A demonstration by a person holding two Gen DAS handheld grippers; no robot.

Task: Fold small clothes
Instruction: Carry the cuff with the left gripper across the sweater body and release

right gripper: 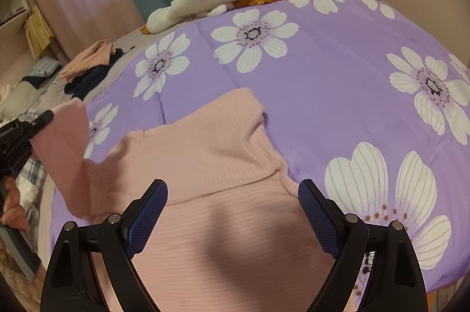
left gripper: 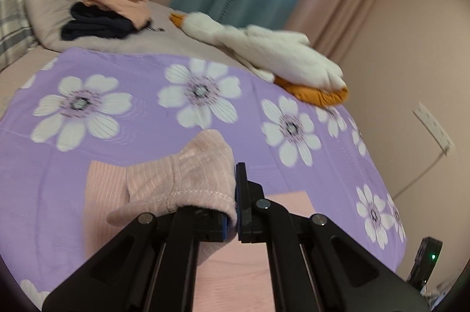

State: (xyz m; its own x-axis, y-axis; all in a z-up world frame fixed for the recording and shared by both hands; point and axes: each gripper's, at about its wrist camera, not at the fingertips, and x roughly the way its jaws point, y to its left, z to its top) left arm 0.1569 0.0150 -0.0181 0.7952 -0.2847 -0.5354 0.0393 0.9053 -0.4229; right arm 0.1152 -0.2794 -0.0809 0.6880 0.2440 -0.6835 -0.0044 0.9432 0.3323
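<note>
Holding a sleeve cuff [left gripper: 188,180] in my left tongs [left gripper: 235,212], left wrist view: jaws pinched fully shut on the fuzzy pink fabric, cuff lifted off the bed, sleeve trailing down to the pink ribbed top [left gripper: 102,188] on the purple floral blanket [left gripper: 147,106]. Behind: plush goose [left gripper: 264,53], plus a pile of peach and dark clothes [left gripper: 108,15] near the pillow, looks unfolded.

Right wrist view: my right tongs [right gripper: 232,212] gape wide, nothing between them, hovering over the top's body [right gripper: 205,153], which lies flat mid-blanket [right gripper: 337,94]. Left tongs [right gripper: 32,127] at the frame's left edge with the sleeve [right gripper: 70,136] raised.

My read: fold barely underway. One sleeve mid-fold, not yet laid across the body; second sleeve, body folds and the far pile remain.
</note>
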